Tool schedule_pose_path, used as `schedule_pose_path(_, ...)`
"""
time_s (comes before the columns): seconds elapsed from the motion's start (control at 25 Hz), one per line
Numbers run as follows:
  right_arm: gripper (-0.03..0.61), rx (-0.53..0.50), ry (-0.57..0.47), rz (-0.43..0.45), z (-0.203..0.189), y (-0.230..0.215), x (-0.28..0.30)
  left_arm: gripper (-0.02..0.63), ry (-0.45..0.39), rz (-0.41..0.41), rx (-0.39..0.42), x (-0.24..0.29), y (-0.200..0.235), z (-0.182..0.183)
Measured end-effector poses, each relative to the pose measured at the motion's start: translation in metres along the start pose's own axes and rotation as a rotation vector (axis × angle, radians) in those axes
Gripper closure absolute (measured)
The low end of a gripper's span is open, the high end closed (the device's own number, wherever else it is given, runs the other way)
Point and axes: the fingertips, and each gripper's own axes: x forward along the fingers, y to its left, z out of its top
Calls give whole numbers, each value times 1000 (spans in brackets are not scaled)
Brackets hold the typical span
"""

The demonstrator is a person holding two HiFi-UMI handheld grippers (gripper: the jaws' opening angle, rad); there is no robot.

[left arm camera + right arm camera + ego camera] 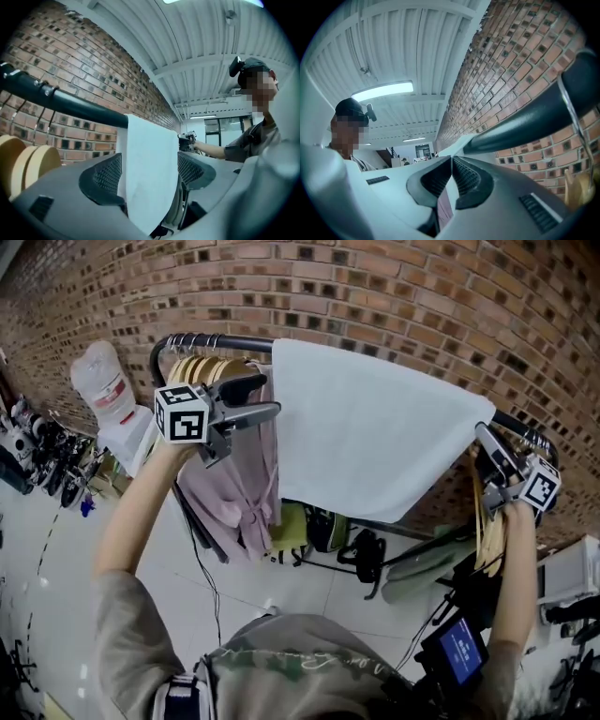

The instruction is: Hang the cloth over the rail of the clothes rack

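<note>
A white cloth (370, 432) hangs draped over the black rail (211, 340) of the clothes rack. My left gripper (270, 395) is at the cloth's left edge. In the left gripper view the cloth (147, 173) hangs between the wide-apart jaws of the left gripper (149, 176), and the pads (101, 180) do not press it. My right gripper (481, 435) is at the cloth's right end by the rail. In the right gripper view the right gripper (451, 159) is shut, with a thin edge of the cloth (457, 143) pinched between its jaws under the rail (525, 122).
Wooden hangers (202, 367) and a pink garment (234, 488) hang on the rail left of the cloth. More hangers (487, 521) and a green garment (427, 568) hang at the right. A brick wall (394, 296) stands behind. A water dispenser (108, 390) stands at the left.
</note>
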Motion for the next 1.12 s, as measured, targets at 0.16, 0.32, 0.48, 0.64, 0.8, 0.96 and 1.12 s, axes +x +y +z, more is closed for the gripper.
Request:
schedule_pose_path(0.16, 561, 5, -17, -4, -1, -2, 0, 225, 47, -33, -2, 17, 0, -12)
schedule_pose_path(0.32, 561, 3, -17, -12, -3, -3, 0, 225, 52, -42, -37, 19, 10, -17)
schedule_pose_path(0.48, 561, 0, -7, -14, -5, -1, -3, 225, 49, -58, -70, 14, 9, -19)
schedule_pose_path(0.64, 561, -6, -2, -6, -5, -1, -3, 227, 47, -88, -99, 11, 6, -20)
schedule_pose_path(0.8, 561, 13, 10, 2, -10, -1, -2, 313, 36, -79, -117, 9, 9, -20)
schedule_pose_path(0.96, 561, 15, 11, 14, -11, 2, 1, 531, 39, -44, -122, 8, 19, -19)
schedule_pose_path(1.12, 561, 3, 13, 14, -11, 2, 4, 529, 69, -23, -123, 12, 25, -25)
